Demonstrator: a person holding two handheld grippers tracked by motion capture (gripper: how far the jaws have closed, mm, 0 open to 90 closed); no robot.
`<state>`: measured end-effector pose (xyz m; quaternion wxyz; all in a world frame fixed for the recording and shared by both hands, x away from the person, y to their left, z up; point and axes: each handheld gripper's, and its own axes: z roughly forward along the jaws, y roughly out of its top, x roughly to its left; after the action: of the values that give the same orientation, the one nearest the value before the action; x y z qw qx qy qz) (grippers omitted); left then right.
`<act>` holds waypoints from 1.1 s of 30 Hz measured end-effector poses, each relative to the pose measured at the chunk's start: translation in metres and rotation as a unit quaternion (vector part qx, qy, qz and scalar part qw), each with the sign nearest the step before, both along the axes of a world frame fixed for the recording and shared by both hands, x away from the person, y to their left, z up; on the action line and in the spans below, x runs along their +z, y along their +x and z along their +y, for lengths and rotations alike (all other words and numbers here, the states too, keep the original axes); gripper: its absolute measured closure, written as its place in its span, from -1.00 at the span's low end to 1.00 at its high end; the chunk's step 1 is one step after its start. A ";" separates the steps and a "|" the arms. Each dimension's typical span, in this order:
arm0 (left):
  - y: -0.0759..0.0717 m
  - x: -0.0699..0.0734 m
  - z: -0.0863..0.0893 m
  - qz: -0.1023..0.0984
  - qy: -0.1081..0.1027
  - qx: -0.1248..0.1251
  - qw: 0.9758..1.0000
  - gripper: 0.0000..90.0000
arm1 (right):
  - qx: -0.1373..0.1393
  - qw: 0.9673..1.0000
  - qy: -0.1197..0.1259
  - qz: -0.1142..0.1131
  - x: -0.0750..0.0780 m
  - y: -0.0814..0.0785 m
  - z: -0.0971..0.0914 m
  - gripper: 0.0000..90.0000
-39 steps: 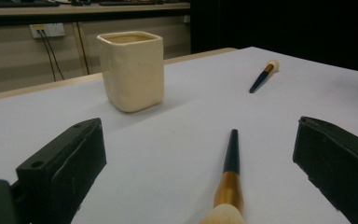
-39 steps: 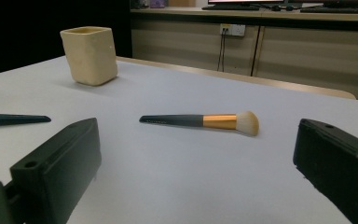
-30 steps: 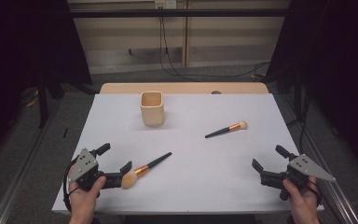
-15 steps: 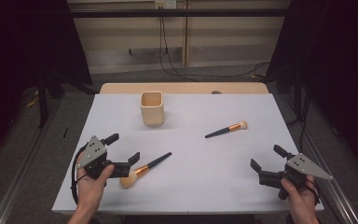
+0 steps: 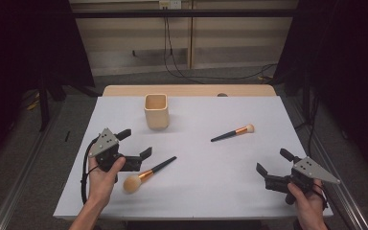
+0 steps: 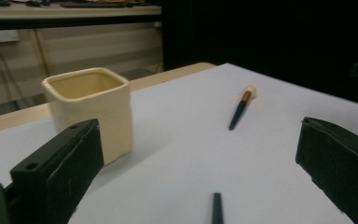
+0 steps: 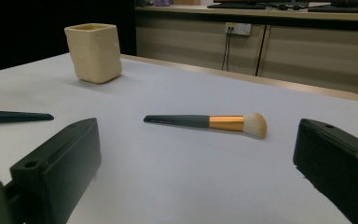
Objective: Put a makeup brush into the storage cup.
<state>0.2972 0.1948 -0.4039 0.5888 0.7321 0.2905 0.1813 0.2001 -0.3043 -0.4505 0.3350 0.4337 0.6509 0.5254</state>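
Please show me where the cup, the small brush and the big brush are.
cup [image 5: 156, 114], high view, front wall.
small brush [image 7: 200, 122], right gripper view, handle near the copper band.
big brush [image 5: 132, 183], high view, bristle head.

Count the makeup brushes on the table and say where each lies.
2. One brush lies near the front left, just beside the open left gripper. The other brush lies right of centre, right of the cup. The cup's inside is partly hidden.
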 end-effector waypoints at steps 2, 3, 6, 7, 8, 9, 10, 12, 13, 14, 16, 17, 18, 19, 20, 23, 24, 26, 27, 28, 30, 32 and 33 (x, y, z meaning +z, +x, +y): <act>0.002 0.000 -0.003 -0.006 0.007 -0.002 1.000 -0.99 | 0.001 1.000 0.003 0.000 0.000 0.000 0.001 -0.99; 0.003 0.000 -0.005 -0.007 0.010 0.001 1.000 -0.99 | 0.002 1.000 0.001 -0.001 0.001 -0.001 0.001 -0.99; 0.008 -0.001 -0.012 -0.001 0.022 0.012 1.000 -0.99 | 0.003 1.000 -0.003 0.000 0.001 -0.001 0.001 -0.99; 0.011 -0.002 -0.015 0.005 0.028 0.003 1.000 -0.98 | 0.005 1.000 0.000 0.000 0.001 -0.001 0.002 -0.99; 0.011 -0.002 -0.015 0.005 0.028 0.003 1.000 -0.98 | 0.005 1.000 0.000 0.000 0.001 -0.001 0.002 -0.99; 0.012 -0.002 -0.017 0.006 0.028 0.002 1.000 -0.98 | 0.004 1.000 0.003 0.001 0.001 -0.002 0.001 -0.99; 0.013 -0.002 -0.018 0.005 0.032 -0.001 0.999 -0.98 | 0.004 1.000 0.003 0.001 0.001 -0.002 0.001 -0.99; 0.016 -0.002 -0.021 0.007 0.036 0.001 0.999 -0.97 | 0.003 1.000 -0.002 -0.001 0.001 -0.003 0.001 -0.99; 0.020 -0.001 -0.023 0.023 0.048 -0.008 0.999 -0.97 | 0.002 1.000 -0.002 0.000 0.001 -0.003 0.001 -0.99; 0.020 -0.001 -0.023 0.023 0.048 -0.008 0.999 -0.97 | 0.004 1.000 -0.002 0.000 0.001 -0.002 0.001 -0.99; 0.023 0.001 -0.026 0.039 0.061 -0.012 0.997 -0.96 | 0.005 1.000 -0.001 0.000 0.001 -0.002 0.001 -0.99; 0.024 0.001 -0.028 0.039 0.065 -0.012 0.997 -0.96 | 0.005 1.000 -0.002 0.001 0.001 -0.002 0.001 -0.99; 0.025 0.002 -0.028 0.043 0.067 -0.014 0.997 -0.96 | 0.006 1.000 -0.004 0.001 0.001 -0.002 0.001 -0.99; 0.027 0.004 -0.030 0.056 0.078 -0.023 0.995 -0.96 | 0.007 1.000 -0.003 0.001 0.001 -0.002 0.001 -0.99; 0.027 0.004 -0.030 0.056 0.078 -0.023 0.995 -0.96 | 0.008 1.000 -0.004 0.000 0.001 -0.002 0.001 -0.99; 0.030 0.008 -0.032 0.068 0.098 -0.032 0.992 -0.96 | 0.005 1.000 -0.007 0.001 0.001 -0.003 0.001 -1.00; 0.031 0.008 -0.033 0.071 0.099 -0.033 0.992 -0.96 | 0.005 1.000 -0.007 0.001 0.001 -0.003 0.001 -1.00; 0.032 0.009 -0.034 0.081 0.102 -0.034 0.991 -0.96 | 0.005 1.000 -0.008 0.000 0.001 -0.002 0.002 -1.00; 0.033 0.010 -0.034 0.089 0.108 -0.036 0.989 -0.95 | 0.007 1.000 -0.010 0.000 0.001 -0.002 0.002 -1.00; 0.034 0.010 -0.034 0.095 0.114 -0.039 0.988 -0.95 | 0.007 1.000 -0.010 0.000 0.001 -0.002 0.002 -1.00; 0.035 0.009 -0.034 0.112 0.126 -0.047 0.985 -0.95 | 0.011 1.000 -0.009 -0.001 0.001 -0.002 0.002 -1.00; 0.035 0.008 -0.034 0.115 0.142 -0.045 0.982 -0.95 | 0.011 1.000 -0.008 -0.001 0.001 -0.002 0.002 -1.00; 0.036 0.007 -0.035 0.127 0.147 -0.044 0.980 -0.94 | 0.010 1.000 -0.010 -0.001 0.001 -0.003 0.002 -1.00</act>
<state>0.3328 0.1603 -0.3966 0.4405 0.8397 0.3010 0.1013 0.1976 -0.3023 -0.4496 0.3347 0.4236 0.6599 0.5226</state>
